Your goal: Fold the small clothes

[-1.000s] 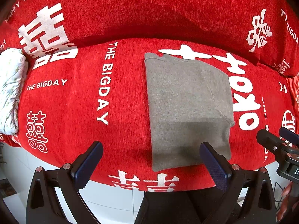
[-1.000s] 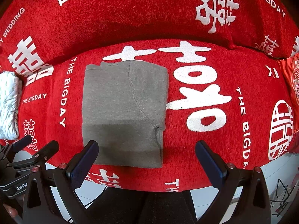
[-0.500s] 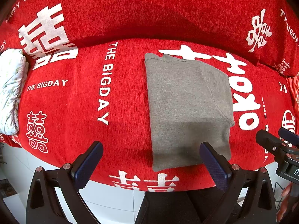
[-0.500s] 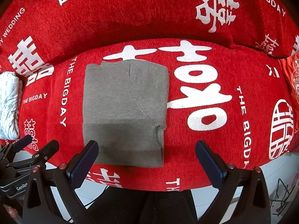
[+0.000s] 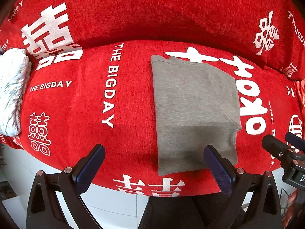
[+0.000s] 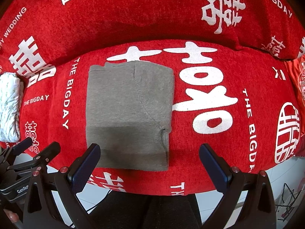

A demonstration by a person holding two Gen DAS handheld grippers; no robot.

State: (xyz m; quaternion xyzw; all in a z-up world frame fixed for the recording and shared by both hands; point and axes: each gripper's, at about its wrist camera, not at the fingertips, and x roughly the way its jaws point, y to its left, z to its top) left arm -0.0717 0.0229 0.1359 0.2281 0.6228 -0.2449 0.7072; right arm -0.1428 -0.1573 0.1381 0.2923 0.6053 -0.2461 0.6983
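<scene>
Folding looks essentially done: small grey knit garment (image 6: pixel 129 114) lies in a flat rectangle on the red printed sofa cover (image 6: pixel 219 143), while left gripper (image 5: pixel 152 164) and right gripper (image 6: pixel 150 162) hover at its near edge, jaws apart, gripping nothing.

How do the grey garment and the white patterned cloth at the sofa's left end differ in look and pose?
The grey garment is plain, while the white patterned cloth carries a faint greenish print. The grey garment lies flat as a squared rectangle mid-seat, in front of both open grippers; the white patterned cloth sits bunched at the seat's left edge, partly cut off by the frame. Both rest on the red sofa cover, and no gripper touches either.
</scene>
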